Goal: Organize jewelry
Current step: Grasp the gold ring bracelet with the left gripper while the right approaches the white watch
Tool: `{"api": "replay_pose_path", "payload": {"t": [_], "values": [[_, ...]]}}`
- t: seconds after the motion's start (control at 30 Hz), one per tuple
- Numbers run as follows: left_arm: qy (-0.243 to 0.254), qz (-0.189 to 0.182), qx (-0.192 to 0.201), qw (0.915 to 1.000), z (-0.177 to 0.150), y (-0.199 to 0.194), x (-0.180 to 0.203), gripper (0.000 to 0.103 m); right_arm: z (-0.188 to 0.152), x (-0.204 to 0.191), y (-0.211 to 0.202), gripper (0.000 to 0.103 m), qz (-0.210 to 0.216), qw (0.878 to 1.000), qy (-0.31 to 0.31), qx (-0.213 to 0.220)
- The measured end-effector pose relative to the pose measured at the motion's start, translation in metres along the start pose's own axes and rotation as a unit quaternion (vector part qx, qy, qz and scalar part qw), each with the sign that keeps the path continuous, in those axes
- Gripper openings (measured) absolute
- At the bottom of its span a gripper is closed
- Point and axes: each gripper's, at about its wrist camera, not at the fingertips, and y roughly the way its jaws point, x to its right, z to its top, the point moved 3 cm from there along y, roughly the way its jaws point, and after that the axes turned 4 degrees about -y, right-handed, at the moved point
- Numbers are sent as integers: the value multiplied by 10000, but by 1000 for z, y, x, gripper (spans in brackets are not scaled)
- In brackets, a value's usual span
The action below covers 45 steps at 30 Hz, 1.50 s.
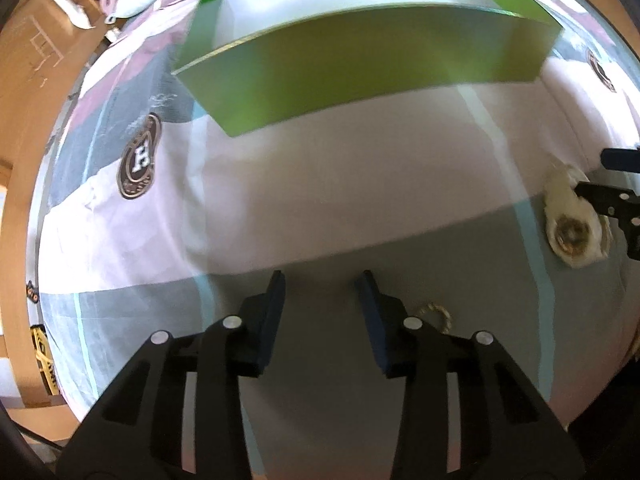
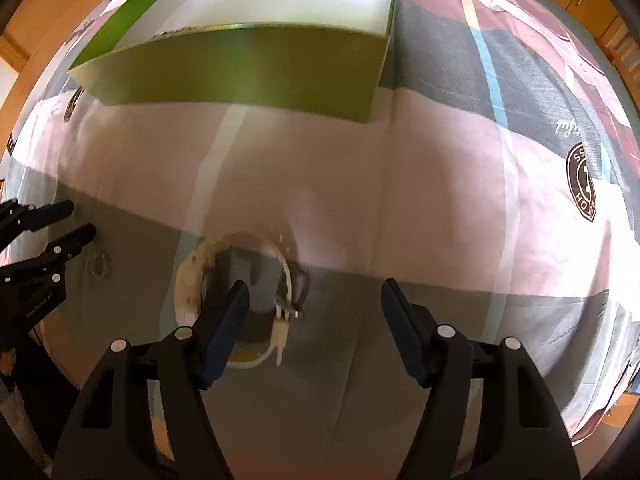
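Jewelry lies on a bedsheet [image 2: 440, 184] patterned in pink, grey and white blocks with thin blue stripes and round brown badges. The landmark is a green box [image 2: 256, 64] with a white inside, standing open at the far side of the sheet in both views.

On the near side of the box, well apart from it, a white bracelet [image 2: 236, 280] lies on the grey part of the sheet. In the right wrist view it forms a loose ring with a small metal clasp, and a yellowish piece shows at its near end. The right gripper [image 2: 316, 300] hangs over it with its fingers spread wide; the left finger [image 2: 228, 320] sits over the bracelet's ring, while the right finger is off to the side over bare sheet. Nothing is held between them. In the left wrist view the same bracelet [image 1: 568, 216] appears at the right edge, with the tips of the right gripper [image 1: 592, 176] touching or just beside it; which cannot be told.

A small gold chain [image 1: 438, 314] lies still nearer than the bracelet from the box, just beside the right finger of the left gripper [image 1: 320, 280], partly hidden by it. The left gripper's fingers stand moderately apart and hold nothing. In the right wrist view the left gripper [image 2: 78, 220] shows at the left edge, near a faint, blurred ring-like mark on the grey sheet.
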Motion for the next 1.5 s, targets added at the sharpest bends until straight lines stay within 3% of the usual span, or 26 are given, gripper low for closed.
{"api": "replay_pose_path", "payload": {"t": [0.17, 0.27, 0.33, 0.4, 0.5, 0.6, 0.77, 0.9, 0.97, 1.0, 1.03, 1.2, 1.33, 1.43, 1.5], "values": [[74, -83, 45, 9999, -1, -5, 0, 39, 10, -1, -7, 69, 14, 9996, 95, 253], [-4, -342, -77, 9994, -7, -10, -1, 39, 9, -5, -9, 69, 103, 9997, -22, 231], [-134, -461, -189, 9987, -7, -10, -7, 29, 8, -7, -7, 69, 105, 9998, -97, 139], [-282, -270, -293, 9988, -7, -5, -15, 23, 5, -9, 0, 69, 95, 9998, -188, 26], [-512, -188, -316, 9980, -4, -1, -24, 23, 5, -9, 8, 69, 9, 9999, -159, -40], [-543, -627, -318, 9960, -3, -9, -25, 23, 9, -7, 12, 69, -105, 9999, -56, -36], [193, -1157, -398, 9923, -16, -19, 14, 29, 13, -7, 2, 69, 63, 9999, -72, 106], [662, -1103, -375, 9910, -26, -18, 39, 35, 13, -6, 8, 69, 26, 10000, -52, 11], [707, -1008, -372, 9917, -27, -13, 42, 33, 14, -5, 10, 69, 37, 10000, -29, -17], [699, -1026, -338, 9917, -27, -13, 42, 26, 11, -10, 10, 69, 33, 10000, -26, -13], [665, -1088, -319, 9913, -24, -15, 48, 21, 11, -10, 10, 69, 35, 10000, -34, -6], [458, -1069, -293, 9928, -22, -13, 37, 21, 10, -12, 11, 69, 34, 10000, -64, 11], [132, -398, -76, 9991, -9, -4, 9, 21, 8, -14, 10, 69, 32, 10000, -40, 26], [-259, -499, -26, 9984, -1, -3, -9, 21, 6, -16, 9, 69, 29, 10000, -45, 46], [-325, -798, -33, 9963, 1, -7, -16, 21, 6, -15, 9, 69, 39, 10000, -52, 61]]}}
